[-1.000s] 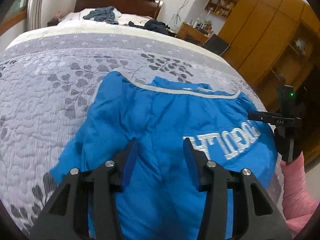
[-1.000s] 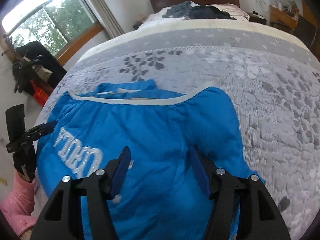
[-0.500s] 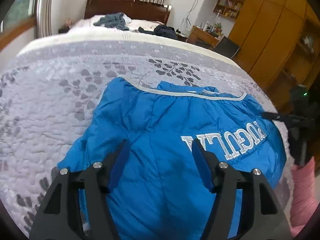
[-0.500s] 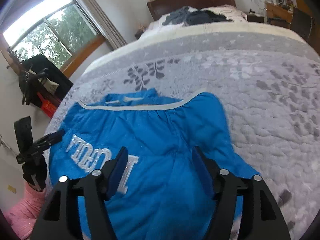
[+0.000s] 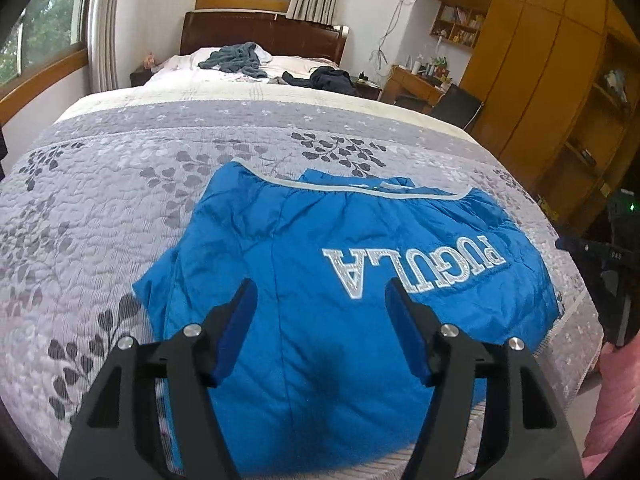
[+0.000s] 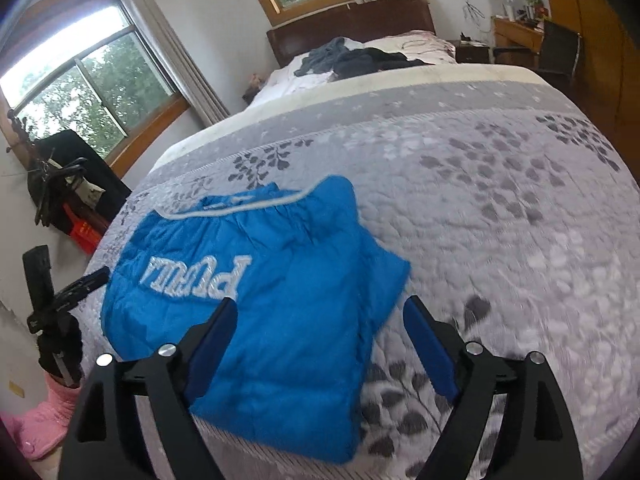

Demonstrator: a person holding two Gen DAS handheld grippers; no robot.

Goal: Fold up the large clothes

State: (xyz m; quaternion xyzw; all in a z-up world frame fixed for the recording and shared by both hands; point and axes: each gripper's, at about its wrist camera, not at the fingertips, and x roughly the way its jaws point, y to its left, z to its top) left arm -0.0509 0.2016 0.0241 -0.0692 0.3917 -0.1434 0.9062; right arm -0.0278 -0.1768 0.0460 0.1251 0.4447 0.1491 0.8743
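A folded bright blue padded jacket [image 5: 320,280] with white lettering lies near the front edge of the bed; in the right wrist view the jacket [image 6: 280,280] sits left of centre. My left gripper [image 5: 322,300] hovers above its near part, open, nothing between the blue pads. My right gripper [image 6: 320,320] is open too, above the jacket's right edge, holding nothing. The other gripper shows as a black tool [image 5: 608,256] at the right edge of the left wrist view, and as a black tool [image 6: 56,304] at the left edge of the right wrist view.
The grey quilt with a leaf pattern [image 5: 120,184] covers the bed. Dark clothes [image 5: 240,60] lie by the wooden headboard. Wooden wardrobes [image 5: 540,80] and a desk stand to the right. A pink sleeve [image 5: 616,412] shows at the bed's front corner.
Both grippers have lifted and drawn back from the jacket, and their jaws stand wider apart. The right wrist view has swung to the right. The jacket lies still.
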